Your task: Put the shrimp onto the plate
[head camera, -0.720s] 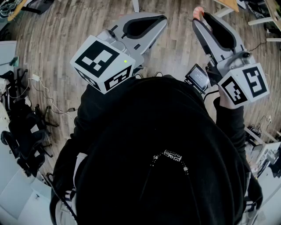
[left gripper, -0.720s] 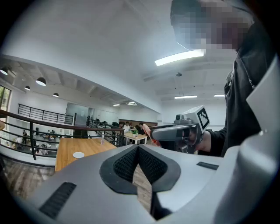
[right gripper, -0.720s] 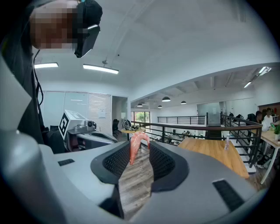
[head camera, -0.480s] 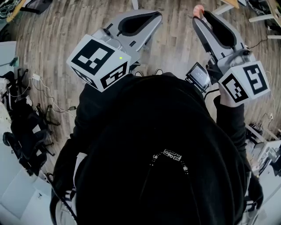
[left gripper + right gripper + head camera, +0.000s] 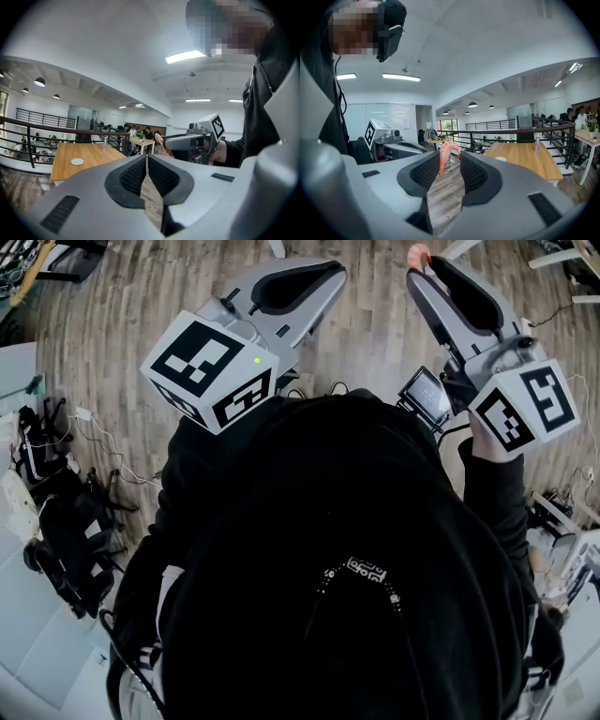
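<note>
The shrimp [image 5: 443,164] sits between the jaw tips of the right gripper [image 5: 451,158], above the floor [image 5: 141,306]. The left gripper [image 5: 146,157] is to its left, apart from it. Ahead, the plate [image 5: 500,159] lies on a table [image 5: 529,161], with a railing [image 5: 511,133] behind it.

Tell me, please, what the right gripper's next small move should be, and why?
Probably carry the right gripper toward the wooden table. Its jaws are closed on the shrimp at their tips, only floor lies below them, and the plate sits some way off on that table.
</note>
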`<state>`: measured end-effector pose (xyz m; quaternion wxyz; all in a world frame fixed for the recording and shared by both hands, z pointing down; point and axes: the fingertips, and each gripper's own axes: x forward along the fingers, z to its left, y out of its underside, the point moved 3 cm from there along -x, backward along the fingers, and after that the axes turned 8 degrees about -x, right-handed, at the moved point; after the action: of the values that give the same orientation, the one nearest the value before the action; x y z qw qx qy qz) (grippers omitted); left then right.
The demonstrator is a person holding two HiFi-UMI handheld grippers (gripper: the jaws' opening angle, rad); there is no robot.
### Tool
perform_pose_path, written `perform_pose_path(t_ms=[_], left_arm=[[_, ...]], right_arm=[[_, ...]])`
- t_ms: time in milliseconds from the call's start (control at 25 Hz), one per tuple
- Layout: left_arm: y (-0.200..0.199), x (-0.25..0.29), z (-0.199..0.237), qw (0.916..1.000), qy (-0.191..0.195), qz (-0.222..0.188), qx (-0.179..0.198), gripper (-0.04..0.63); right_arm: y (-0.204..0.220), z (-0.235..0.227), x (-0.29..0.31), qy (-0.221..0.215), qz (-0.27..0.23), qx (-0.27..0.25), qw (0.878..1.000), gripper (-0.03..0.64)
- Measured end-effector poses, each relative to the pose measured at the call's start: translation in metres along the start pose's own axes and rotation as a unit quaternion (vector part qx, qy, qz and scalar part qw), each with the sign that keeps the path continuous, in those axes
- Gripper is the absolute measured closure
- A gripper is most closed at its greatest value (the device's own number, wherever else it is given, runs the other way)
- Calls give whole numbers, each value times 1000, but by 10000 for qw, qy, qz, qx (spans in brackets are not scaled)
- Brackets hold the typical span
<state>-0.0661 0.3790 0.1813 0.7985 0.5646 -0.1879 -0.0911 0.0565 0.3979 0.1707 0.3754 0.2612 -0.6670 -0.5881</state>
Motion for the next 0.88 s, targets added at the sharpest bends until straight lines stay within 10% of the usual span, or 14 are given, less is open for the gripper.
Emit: perform_pose_path(t_ms=[880], left_arm=[[13, 43, -57, 9985, 346, 324, 266, 597]], right_arm=[[19, -46, -75, 366, -258, 187, 9988, 466]])
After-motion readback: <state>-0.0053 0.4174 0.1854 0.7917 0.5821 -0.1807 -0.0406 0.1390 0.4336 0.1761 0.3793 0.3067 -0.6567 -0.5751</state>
